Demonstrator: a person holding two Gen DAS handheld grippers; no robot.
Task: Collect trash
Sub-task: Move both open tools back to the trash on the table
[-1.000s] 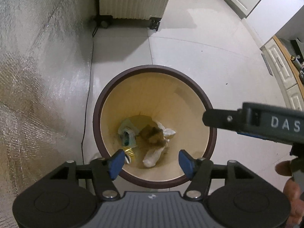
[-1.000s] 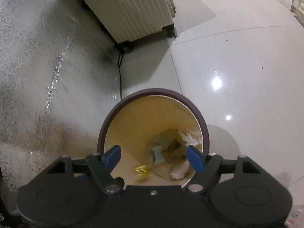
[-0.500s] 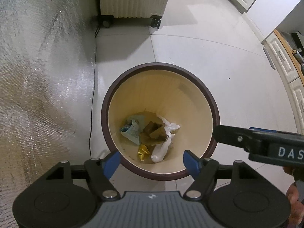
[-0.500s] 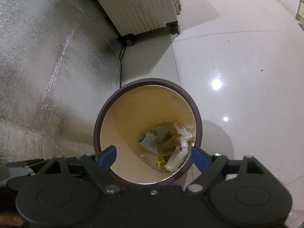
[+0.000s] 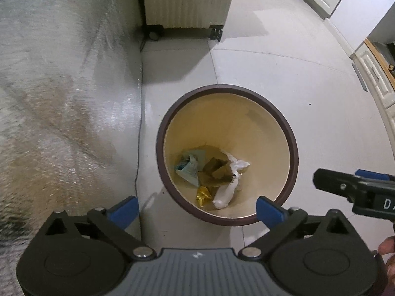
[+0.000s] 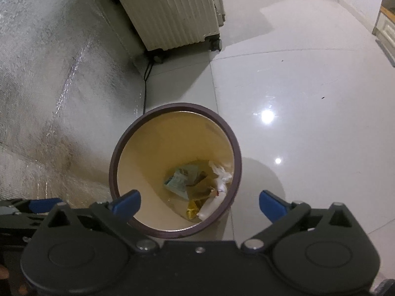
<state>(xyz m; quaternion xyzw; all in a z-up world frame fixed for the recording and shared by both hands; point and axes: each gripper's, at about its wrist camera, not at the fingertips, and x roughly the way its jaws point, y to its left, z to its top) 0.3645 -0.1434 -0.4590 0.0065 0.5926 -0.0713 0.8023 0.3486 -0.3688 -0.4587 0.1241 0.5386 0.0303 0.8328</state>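
Observation:
A round bin with a dark brown rim (image 5: 292, 138) (image 6: 114, 157) and cream inside stands on the tiled floor. At its bottom lie a pale green bag (image 5: 188, 166) (image 6: 176, 181), brown scraps (image 5: 218, 170), a yellow wrapper (image 5: 203, 194) (image 6: 192, 211) and white crumpled plastic (image 5: 228, 187) (image 6: 217, 187). My left gripper (image 5: 196, 211) hovers above the bin's near edge, its jaws opening wide with nothing between them. My right gripper (image 6: 199, 203) also hangs over the bin, jaws opening, nothing held. The right gripper's side (image 5: 355, 187) shows in the left wrist view.
A silver foil-covered surface (image 5: 61, 98) rises on the left. A white ribbed heater on castors (image 5: 187, 2) (image 6: 172, 12) stands behind the bin, with a black cord (image 5: 138, 135) along the floor. White cabinets (image 5: 375, 79) line the right. A hand (image 5: 388, 251) shows at bottom right.
Both grippers' jaws have spread wider and both have drawn back from the bin, which looks smaller. A yellow wrapper seen falling inside the bin now lies at its bottom.

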